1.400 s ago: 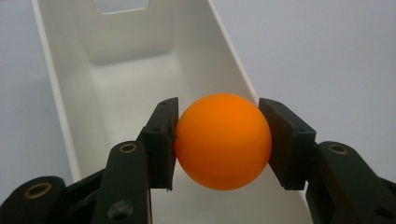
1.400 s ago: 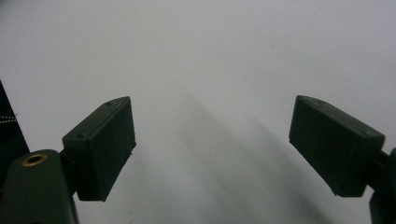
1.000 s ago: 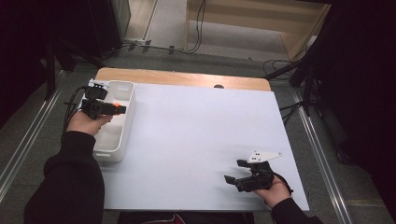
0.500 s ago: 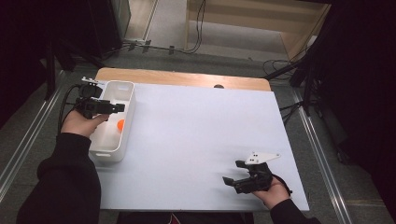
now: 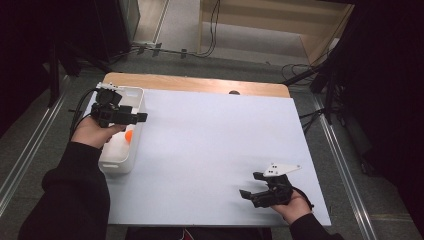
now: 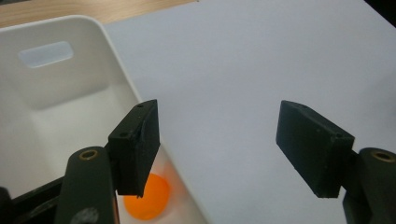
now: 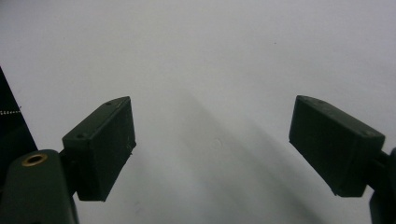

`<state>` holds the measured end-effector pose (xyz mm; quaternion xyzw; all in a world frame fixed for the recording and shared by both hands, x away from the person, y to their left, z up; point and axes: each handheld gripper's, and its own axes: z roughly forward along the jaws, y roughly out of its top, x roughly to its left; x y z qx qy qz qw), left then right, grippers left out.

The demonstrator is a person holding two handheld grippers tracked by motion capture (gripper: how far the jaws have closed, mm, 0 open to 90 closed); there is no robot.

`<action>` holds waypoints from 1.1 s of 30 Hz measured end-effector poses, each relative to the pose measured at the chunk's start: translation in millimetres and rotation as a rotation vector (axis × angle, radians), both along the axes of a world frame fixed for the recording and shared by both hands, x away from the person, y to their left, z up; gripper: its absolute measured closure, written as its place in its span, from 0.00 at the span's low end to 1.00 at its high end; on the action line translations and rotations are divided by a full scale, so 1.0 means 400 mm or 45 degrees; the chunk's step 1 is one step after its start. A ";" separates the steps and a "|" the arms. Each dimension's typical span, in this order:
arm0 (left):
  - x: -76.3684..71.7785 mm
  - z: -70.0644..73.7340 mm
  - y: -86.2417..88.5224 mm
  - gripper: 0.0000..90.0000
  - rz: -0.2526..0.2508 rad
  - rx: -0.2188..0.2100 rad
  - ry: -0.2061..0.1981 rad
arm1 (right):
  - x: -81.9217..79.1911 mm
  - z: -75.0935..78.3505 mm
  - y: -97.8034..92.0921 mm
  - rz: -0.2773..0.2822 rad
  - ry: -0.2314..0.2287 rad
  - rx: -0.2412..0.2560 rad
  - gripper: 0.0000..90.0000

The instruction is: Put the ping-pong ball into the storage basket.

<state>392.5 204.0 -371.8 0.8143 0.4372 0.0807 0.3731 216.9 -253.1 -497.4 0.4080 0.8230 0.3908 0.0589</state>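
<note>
The left claw [image 6: 217, 149], jaws apart and empty, hovers seemingly just above the orange ball [image 6: 148, 197] in the white bin [image 6: 60, 100].

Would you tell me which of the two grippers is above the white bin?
The left gripper, above the white bin holding the orange ball; the right gripper is over bare table.

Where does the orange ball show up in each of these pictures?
High view: the orange ball lies inside the white bin at the table's left edge, just below the left gripper.
Left gripper view: the ball sits at bottom centre, partly behind the near jaw, inside the bin.
Right gripper view: not in it.
Shared landmark: the bin's long right wall.
</note>
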 end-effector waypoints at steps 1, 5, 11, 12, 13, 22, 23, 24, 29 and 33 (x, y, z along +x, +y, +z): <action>-0.001 0.000 -0.004 0.34 -0.011 -0.004 0.004 | 0.000 0.000 0.000 0.002 0.001 0.004 0.15; -0.007 0.001 -0.023 0.34 -0.045 -0.020 0.006 | 0.001 0.001 0.000 0.004 -0.003 0.001 0.15; -0.018 0.000 -0.052 0.30 -0.122 -0.025 -0.002 | 0.000 0.002 -0.001 -0.006 0.000 0.009 0.15; -0.021 0.000 -0.057 0.30 -0.136 -0.031 0.003 | 0.000 0.002 -0.001 -0.005 -0.001 0.007 0.15; -0.023 0.000 -0.062 0.30 -0.146 -0.035 0.002 | 0.000 0.001 -0.001 -0.001 0.000 0.003 0.15; -0.042 -0.013 -0.101 0.30 -0.213 -0.068 -0.005 | 0.000 0.001 -0.001 0.001 -0.001 0.004 0.15; -0.043 -0.017 -0.105 0.30 -0.215 -0.068 -0.005 | 0.000 0.001 0.000 0.000 0.000 0.004 0.15; -0.044 -0.020 -0.108 0.30 -0.224 -0.063 -0.006 | 0.001 0.001 -0.001 0.002 -0.003 0.004 0.15; -0.052 -0.030 -0.118 0.30 -0.248 -0.082 -0.005 | 0.000 0.001 -0.001 0.000 0.000 0.004 0.15; -0.062 -0.035 -0.126 0.30 -0.244 -0.063 -0.040 | 0.000 0.001 -0.001 0.001 0.001 0.004 0.15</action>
